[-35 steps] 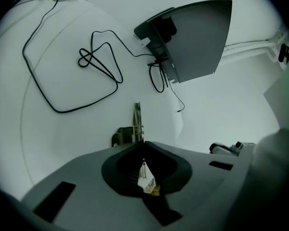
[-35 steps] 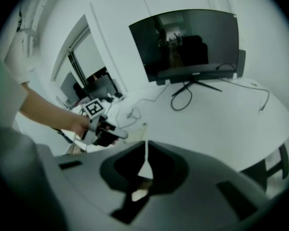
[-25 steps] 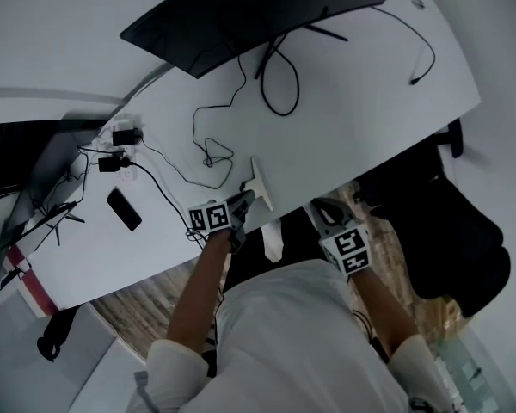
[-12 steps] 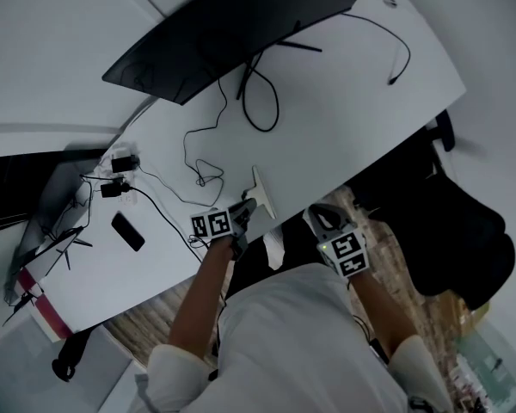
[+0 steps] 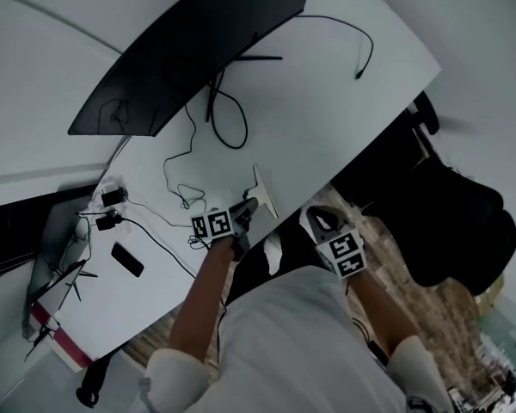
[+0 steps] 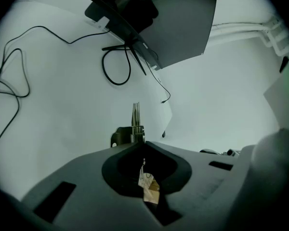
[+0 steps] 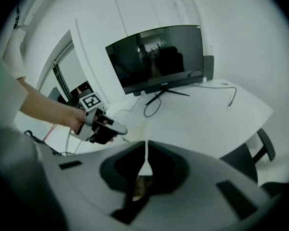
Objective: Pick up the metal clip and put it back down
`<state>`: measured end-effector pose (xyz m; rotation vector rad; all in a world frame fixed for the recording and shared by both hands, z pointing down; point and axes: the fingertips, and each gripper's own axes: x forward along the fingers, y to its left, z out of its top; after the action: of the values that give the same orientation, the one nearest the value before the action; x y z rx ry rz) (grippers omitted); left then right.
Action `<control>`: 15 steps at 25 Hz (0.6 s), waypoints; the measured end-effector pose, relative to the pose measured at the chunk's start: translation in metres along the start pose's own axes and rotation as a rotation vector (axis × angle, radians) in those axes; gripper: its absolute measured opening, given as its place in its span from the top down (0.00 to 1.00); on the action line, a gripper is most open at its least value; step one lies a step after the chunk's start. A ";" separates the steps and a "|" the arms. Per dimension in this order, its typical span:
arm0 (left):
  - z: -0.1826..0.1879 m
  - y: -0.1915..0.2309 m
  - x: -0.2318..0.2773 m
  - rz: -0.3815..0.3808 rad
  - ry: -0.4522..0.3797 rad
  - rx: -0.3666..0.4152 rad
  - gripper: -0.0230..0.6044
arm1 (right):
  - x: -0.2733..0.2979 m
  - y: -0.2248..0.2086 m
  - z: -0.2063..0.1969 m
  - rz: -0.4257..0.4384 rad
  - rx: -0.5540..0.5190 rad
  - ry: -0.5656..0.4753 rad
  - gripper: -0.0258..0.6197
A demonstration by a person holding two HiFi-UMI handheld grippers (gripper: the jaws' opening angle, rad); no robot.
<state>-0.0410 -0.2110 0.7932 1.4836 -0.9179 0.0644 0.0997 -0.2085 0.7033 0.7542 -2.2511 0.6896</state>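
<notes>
The metal clip (image 6: 135, 121) sticks out past the tips of my left gripper (image 6: 140, 146), thin blades pointing away, a black part at its left. The jaws are shut on its near end, which they hide. In the head view my left gripper (image 5: 249, 206) hovers over the front edge of the white desk (image 5: 344, 84). The right gripper view shows it above the desk, something thin at its tip. My right gripper (image 7: 146, 149) is shut with nothing between its jaws. It hangs off the desk's edge (image 5: 316, 220).
A dark monitor (image 5: 181, 58) stands at the back of the desk. Black cables (image 5: 228, 119) loop in front of it. A phone (image 5: 127, 261) and power adapters (image 5: 112, 198) lie at the left. A white strip (image 5: 263, 192) sits beside the left gripper. A black chair (image 5: 451, 222) stands at the right.
The head view has swung, so desk and monitor now slant more steeply. My left gripper has moved right along the desk's front edge, away from the cable tangle. The right gripper shifted slightly.
</notes>
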 end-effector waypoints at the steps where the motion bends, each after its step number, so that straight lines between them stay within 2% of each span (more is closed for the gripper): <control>1: 0.002 -0.004 0.006 -0.004 0.009 0.007 0.90 | -0.003 -0.005 -0.002 -0.008 0.009 -0.002 0.90; 15: 0.018 -0.065 0.104 -0.049 0.140 0.092 0.90 | -0.031 -0.071 -0.030 -0.098 0.137 -0.024 0.90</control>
<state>0.0565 -0.2868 0.7951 1.5656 -0.7736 0.1748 0.1791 -0.2283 0.7193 0.9372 -2.1890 0.7968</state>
